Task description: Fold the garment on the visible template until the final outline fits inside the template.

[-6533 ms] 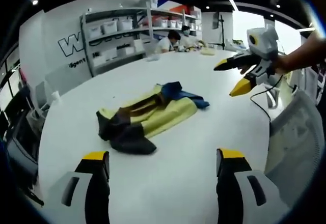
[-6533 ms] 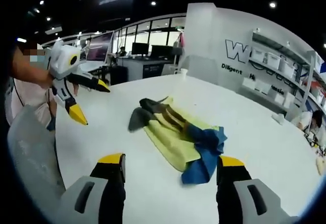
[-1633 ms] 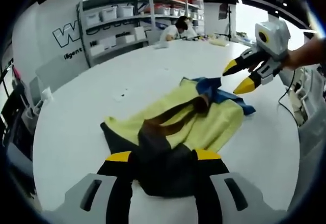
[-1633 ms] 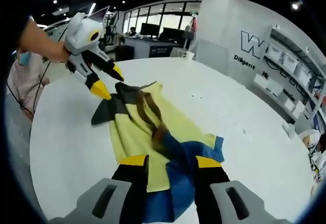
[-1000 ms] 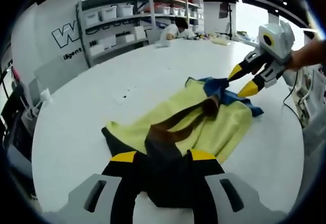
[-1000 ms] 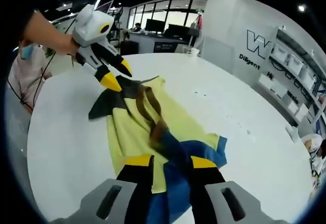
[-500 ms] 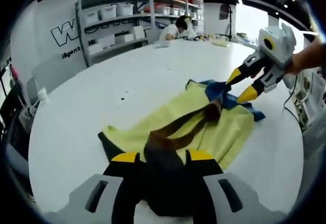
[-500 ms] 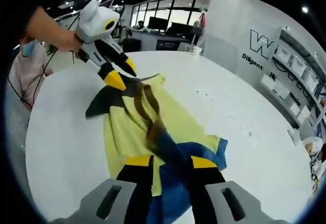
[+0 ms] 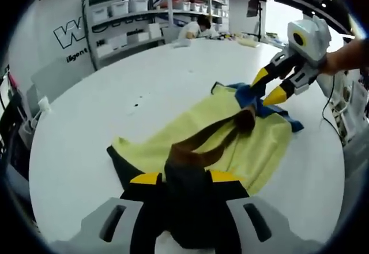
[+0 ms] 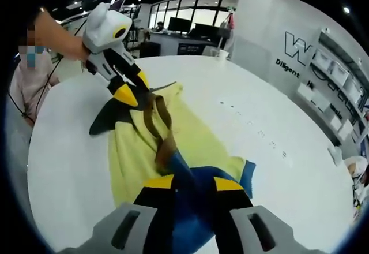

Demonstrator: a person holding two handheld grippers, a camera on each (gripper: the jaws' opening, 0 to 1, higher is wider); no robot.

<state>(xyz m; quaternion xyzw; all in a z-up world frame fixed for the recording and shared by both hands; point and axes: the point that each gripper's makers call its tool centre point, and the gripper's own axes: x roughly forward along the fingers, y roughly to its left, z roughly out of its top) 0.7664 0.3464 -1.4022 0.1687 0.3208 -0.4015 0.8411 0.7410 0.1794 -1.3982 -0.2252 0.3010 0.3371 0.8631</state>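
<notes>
A yellow garment (image 9: 230,144) with brown straps (image 9: 202,141) lies spread on the white table (image 9: 86,127). Its dark end (image 9: 187,202) sits between the jaws of my left gripper (image 9: 184,179), which is shut on it. The blue end (image 10: 196,208) is held in my right gripper (image 10: 193,183), also shut. In the left gripper view the right gripper (image 9: 266,90) pinches the blue end (image 9: 245,95) at the far side. In the right gripper view the left gripper (image 10: 134,88) grips the dark end (image 10: 109,118), with the garment (image 10: 138,150) stretched between.
Shelves with white bins (image 9: 132,17) stand along the far wall, and a person (image 9: 196,26) sits at the table's far end. A cup (image 10: 222,53) stands near the table's far edge. A cable (image 9: 331,112) hangs at the right edge.
Both grippers, open and away from the garment 6.5 s ago, have come down and shut on its two ends. Over the last second the garment is drawn out longer between them.
</notes>
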